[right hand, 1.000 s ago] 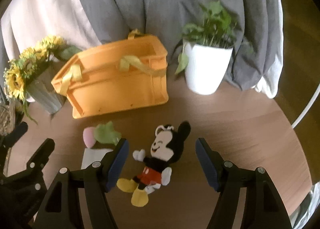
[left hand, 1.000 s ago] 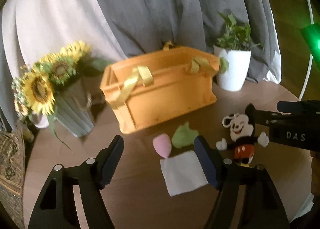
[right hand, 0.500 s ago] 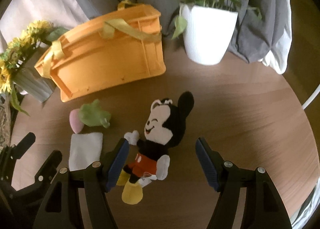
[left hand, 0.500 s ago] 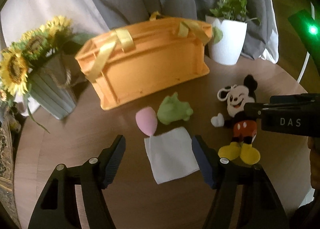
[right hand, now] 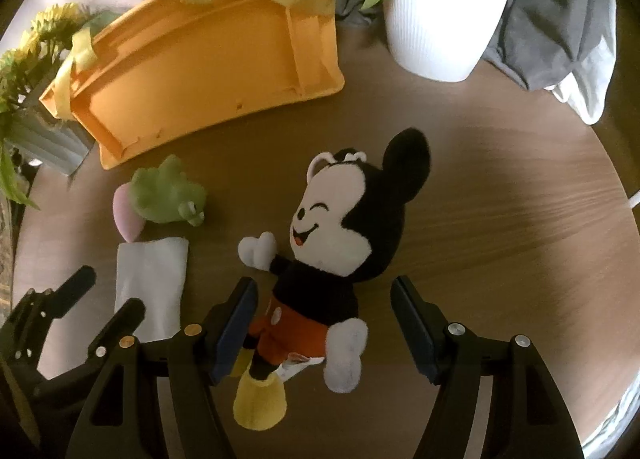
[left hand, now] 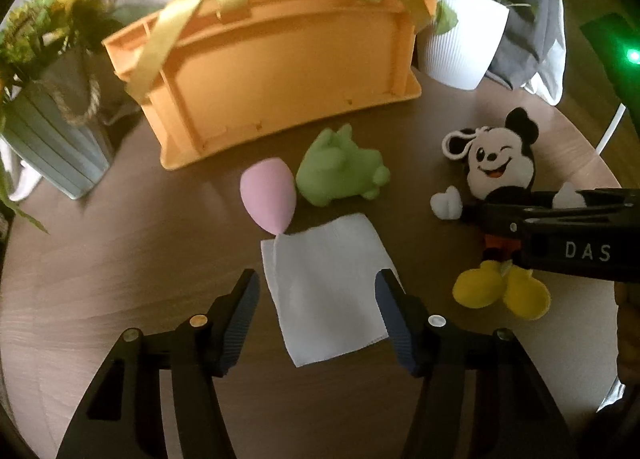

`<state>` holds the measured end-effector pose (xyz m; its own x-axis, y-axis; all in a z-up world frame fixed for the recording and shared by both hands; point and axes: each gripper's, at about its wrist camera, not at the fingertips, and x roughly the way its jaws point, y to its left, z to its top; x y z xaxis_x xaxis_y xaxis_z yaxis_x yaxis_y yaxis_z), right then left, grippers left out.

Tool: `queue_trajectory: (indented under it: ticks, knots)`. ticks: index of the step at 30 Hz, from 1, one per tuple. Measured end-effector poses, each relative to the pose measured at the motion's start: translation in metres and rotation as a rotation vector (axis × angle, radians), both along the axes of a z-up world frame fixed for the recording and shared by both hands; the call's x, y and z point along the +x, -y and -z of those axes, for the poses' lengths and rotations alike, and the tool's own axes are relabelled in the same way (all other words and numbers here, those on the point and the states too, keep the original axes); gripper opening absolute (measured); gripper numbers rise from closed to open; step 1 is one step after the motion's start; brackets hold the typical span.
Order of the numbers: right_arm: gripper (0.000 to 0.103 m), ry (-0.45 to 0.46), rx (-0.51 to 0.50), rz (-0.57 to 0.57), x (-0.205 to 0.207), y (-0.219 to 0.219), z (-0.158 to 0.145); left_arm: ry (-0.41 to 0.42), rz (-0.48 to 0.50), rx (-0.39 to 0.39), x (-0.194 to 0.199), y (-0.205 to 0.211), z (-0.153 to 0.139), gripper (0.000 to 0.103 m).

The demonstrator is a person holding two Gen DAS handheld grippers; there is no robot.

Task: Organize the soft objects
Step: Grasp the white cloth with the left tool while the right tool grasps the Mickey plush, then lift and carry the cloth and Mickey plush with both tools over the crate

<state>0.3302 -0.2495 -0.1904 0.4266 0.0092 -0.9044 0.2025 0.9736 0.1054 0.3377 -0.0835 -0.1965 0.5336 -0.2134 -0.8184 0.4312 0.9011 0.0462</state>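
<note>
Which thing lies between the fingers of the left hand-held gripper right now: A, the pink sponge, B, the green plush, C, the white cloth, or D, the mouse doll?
C: in the left wrist view, the white cloth lies flat on the table between the open fingers of the left hand-held gripper, whose jaws have just been closing and do not yet press on it.

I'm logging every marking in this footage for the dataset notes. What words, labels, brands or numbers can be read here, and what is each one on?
"DAS": white capitals on the black side of the right gripper, as seen in the left wrist view.
Nothing else carries readable text: the orange basket, the mouse plush, the white cloth and the white plant pot show no lettering.
</note>
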Motion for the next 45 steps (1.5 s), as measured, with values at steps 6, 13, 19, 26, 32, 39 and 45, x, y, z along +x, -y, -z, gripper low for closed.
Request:
queue_trajectory:
  ticks: [6, 13, 19, 26, 32, 39, 45]
  knots:
    - [0.069, -0.026, -0.001, -0.001, 0.005, 0.002, 0.008, -0.024, 0.017, 0.034, 0.005, 0.006, 0.013, 0.057]
    - [0.061, -0.034, 0.004, -0.003, 0.006, 0.003, 0.012, -0.047, 0.019, -0.014, 0.01, 0.005, 0.013, 0.049]
    - [0.046, -0.024, 0.004, -0.029, 0.004, 0.001, 0.012, -0.042, 0.032, -0.048, 0.008, 0.003, 0.014, 0.037]
    - [0.042, -0.023, 0.013, -0.016, -0.002, 0.002, 0.01, -0.059, 0.039, -0.084, 0.007, 0.003, 0.012, 0.012]
    - [0.041, 0.001, 0.017, -0.017, -0.009, 0.0, 0.002, -0.002, 0.025, -0.097, 0.001, 0.0, -0.001, 0.012]
    - [0.04, 0.059, 0.013, -0.022, -0.018, -0.003, -0.012, 0.05, 0.003, -0.14, -0.002, -0.006, -0.024, 0.012]
    - [0.04, 0.121, -0.005, -0.032, -0.023, -0.006, -0.03, 0.09, -0.009, -0.186, -0.002, -0.011, -0.047, 0.012]
